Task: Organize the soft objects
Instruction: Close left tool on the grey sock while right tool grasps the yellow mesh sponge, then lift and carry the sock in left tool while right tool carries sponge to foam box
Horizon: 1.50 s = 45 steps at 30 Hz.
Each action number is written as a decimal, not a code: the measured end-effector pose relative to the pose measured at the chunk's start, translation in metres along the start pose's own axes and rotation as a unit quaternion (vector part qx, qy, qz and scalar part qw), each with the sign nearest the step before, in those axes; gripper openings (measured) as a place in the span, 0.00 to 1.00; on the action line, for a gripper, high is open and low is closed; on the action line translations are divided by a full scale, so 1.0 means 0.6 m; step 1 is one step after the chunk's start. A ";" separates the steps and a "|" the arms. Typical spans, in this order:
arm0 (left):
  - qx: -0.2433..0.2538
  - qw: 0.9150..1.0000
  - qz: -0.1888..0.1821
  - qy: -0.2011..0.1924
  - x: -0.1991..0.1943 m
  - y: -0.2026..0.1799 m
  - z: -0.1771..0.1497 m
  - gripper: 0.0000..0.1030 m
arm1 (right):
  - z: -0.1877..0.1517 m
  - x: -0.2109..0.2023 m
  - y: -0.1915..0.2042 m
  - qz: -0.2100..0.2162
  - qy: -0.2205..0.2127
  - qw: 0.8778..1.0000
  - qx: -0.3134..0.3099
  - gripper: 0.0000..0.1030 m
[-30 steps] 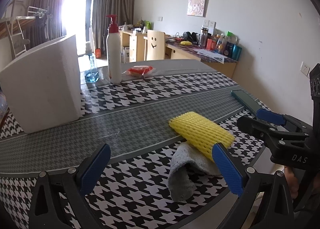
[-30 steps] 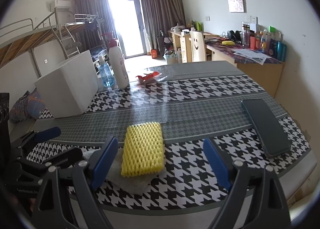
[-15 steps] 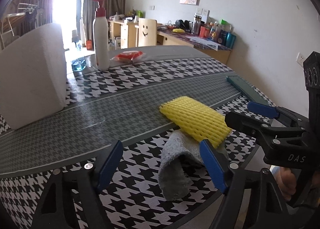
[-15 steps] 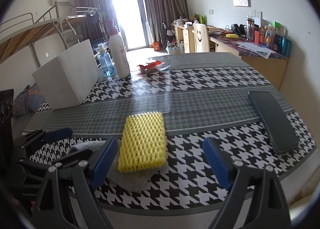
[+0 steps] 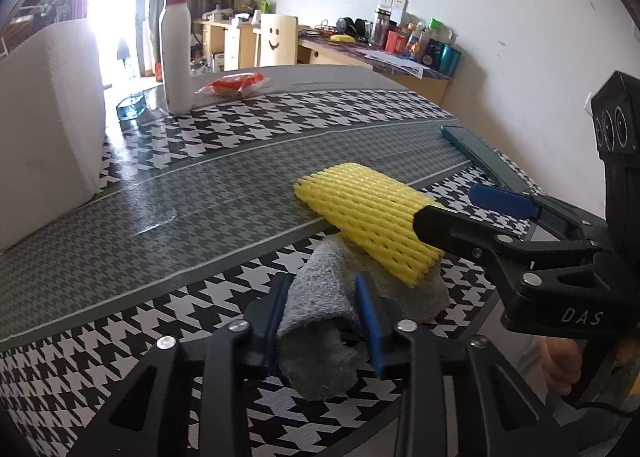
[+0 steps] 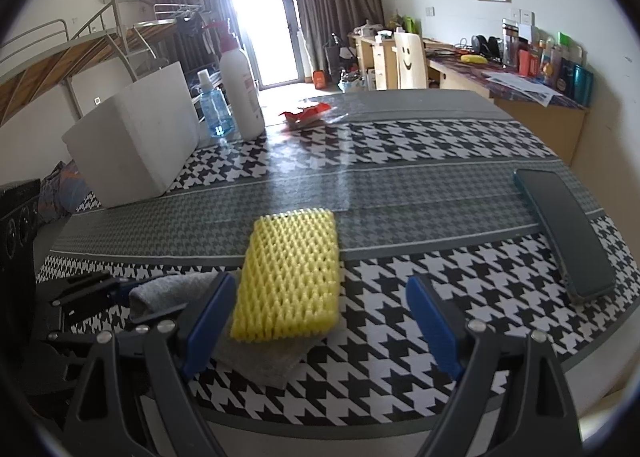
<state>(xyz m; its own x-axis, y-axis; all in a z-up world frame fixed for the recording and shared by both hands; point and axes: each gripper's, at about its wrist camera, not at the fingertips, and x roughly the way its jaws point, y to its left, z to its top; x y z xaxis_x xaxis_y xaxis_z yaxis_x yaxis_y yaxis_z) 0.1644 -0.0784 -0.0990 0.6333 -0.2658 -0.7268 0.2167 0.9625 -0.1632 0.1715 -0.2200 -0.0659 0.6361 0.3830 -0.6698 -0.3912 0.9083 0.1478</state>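
Observation:
A yellow foam net sleeve (image 5: 368, 213) lies on top of a crumpled grey cloth (image 5: 320, 297) near the front edge of the houndstooth table (image 5: 200, 185). My left gripper (image 5: 320, 317) is closing on the cloth's rolled end, and both blue pads touch the fabric. In the right wrist view, the foam sleeve (image 6: 292, 269) lies just ahead of my right gripper (image 6: 320, 325). That gripper stands wide open, with its left pad beside the sleeve's near corner and nothing gripped. The cloth (image 6: 256, 361) shows beneath the sleeve, and the left gripper (image 6: 100, 293) is at the far left.
A white foam box (image 5: 44, 129) stands at the back left, beside a pump bottle (image 5: 176, 53) and a small blue bottle (image 6: 214, 105). A red packet (image 5: 234, 83) lies further back. A dark flat phone (image 6: 568, 233) lies at the right. The table's front edge is close.
The left jaws have narrowed from wide open onto the cloth's rolled end. Both grippers have sunk a little and come closer to the sleeve and cloth.

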 end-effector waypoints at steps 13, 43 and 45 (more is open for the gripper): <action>0.012 1.000 -0.010 0.012 0.006 -0.008 -0.008 0.15 | -0.005 0.019 0.009 0.008 0.017 1.000 -0.011 0.69; 0.019 0.999 0.016 -0.033 -0.058 -0.003 0.004 0.13 | 0.016 -0.037 -0.002 0.005 -0.035 0.999 0.018 0.12; 0.019 0.999 0.019 -0.042 -0.069 0.000 0.007 0.13 | 0.019 -0.041 -0.002 0.005 -0.040 0.999 0.018 0.12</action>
<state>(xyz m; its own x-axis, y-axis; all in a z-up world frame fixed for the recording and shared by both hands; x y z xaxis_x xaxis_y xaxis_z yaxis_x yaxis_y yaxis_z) 0.1411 -0.0673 -0.0662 0.7010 -0.2344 -0.6735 0.2189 0.9696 -0.1095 0.1634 -0.2286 -0.0414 0.6842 0.4025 -0.6082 -0.3741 0.9095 0.1811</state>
